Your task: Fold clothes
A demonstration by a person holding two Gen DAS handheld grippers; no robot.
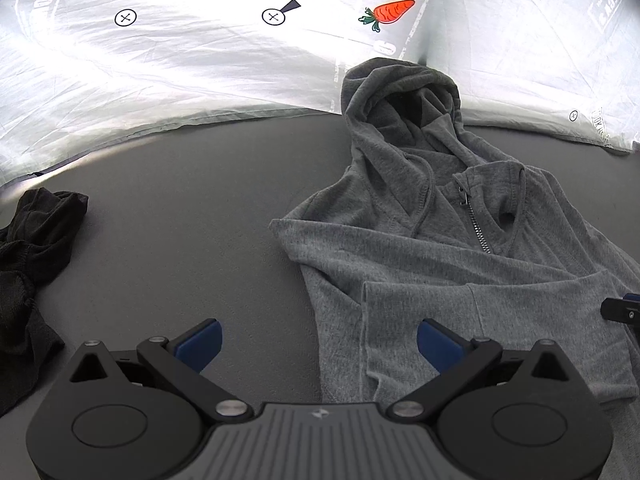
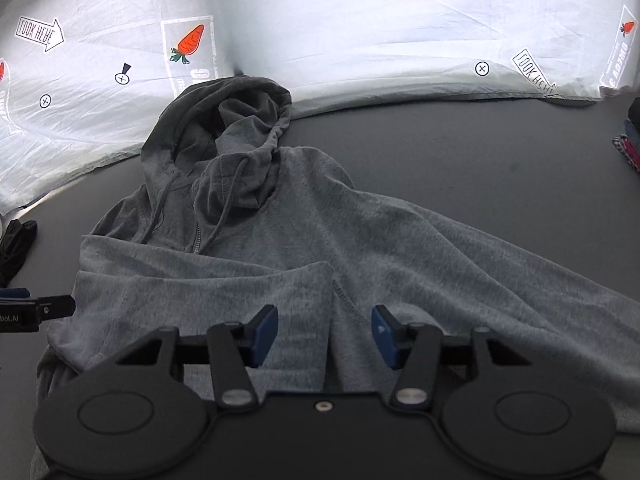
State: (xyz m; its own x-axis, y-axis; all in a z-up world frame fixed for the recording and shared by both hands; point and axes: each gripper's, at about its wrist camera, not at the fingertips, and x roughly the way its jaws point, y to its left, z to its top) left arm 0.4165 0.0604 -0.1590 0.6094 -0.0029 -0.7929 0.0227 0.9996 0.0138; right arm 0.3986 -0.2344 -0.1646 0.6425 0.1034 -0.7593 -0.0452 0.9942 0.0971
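A grey zip hoodie lies front up on the dark table, hood toward the white backdrop. One sleeve is folded across its chest; the other sleeve stretches out to the right. My left gripper is open and empty over the hoodie's left lower edge. My right gripper is open and empty above the folded sleeve's cuff. Each gripper's tip shows in the other view, the right gripper at the right edge and the left gripper at the left edge.
A crumpled black garment lies at the table's left. A stack of folded clothes sits at the far right edge. A white printed sheet rises along the back. Dark table surface shows left of the hoodie.
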